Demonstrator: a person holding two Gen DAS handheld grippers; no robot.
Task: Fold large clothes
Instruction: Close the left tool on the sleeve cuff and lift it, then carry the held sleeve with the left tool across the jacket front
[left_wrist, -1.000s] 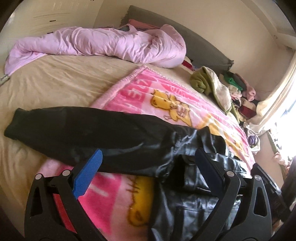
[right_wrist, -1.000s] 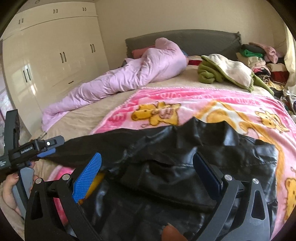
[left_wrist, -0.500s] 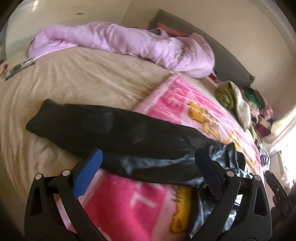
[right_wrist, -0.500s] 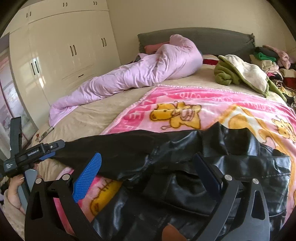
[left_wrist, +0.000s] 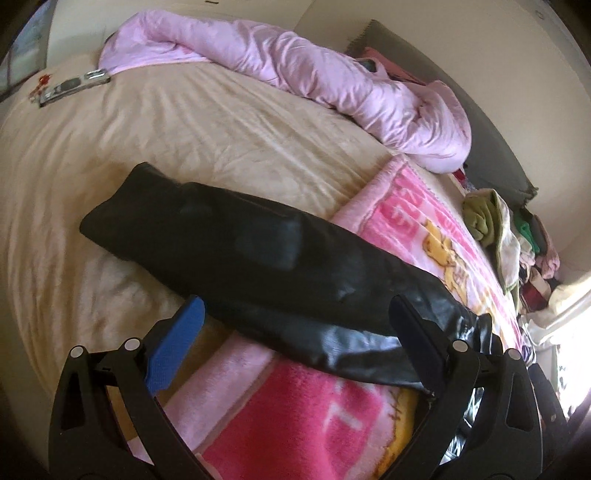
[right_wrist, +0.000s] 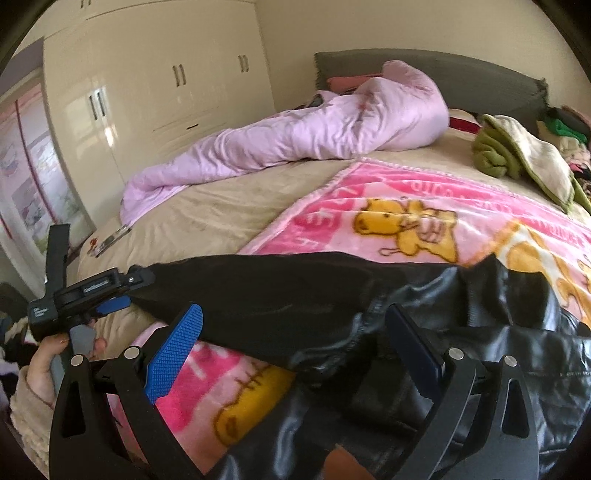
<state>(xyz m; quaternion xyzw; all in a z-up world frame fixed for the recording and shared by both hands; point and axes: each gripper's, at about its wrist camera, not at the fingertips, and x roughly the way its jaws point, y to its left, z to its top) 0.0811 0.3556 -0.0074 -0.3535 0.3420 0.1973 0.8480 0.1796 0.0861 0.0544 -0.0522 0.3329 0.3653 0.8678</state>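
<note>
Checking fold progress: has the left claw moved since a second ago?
Yes. In the right wrist view the left claw moved right along the black sleeve, farther from the wardrobe.

A glossy black jacket (right_wrist: 461, 350) crosses the lower frame. Under it lies a pink blanket (right_wrist: 424, 192) patterned with yellow cartoon bears and pink lettering. The bed (left_wrist: 184, 122) sheet is beige; a pale lilac duvet (right_wrist: 295, 136) sits at upper centre. The tool pads (left_wrist: 177, 343) are blue on black frames. Cream wardrobes (right_wrist: 147, 85) fill the upper left.
</note>
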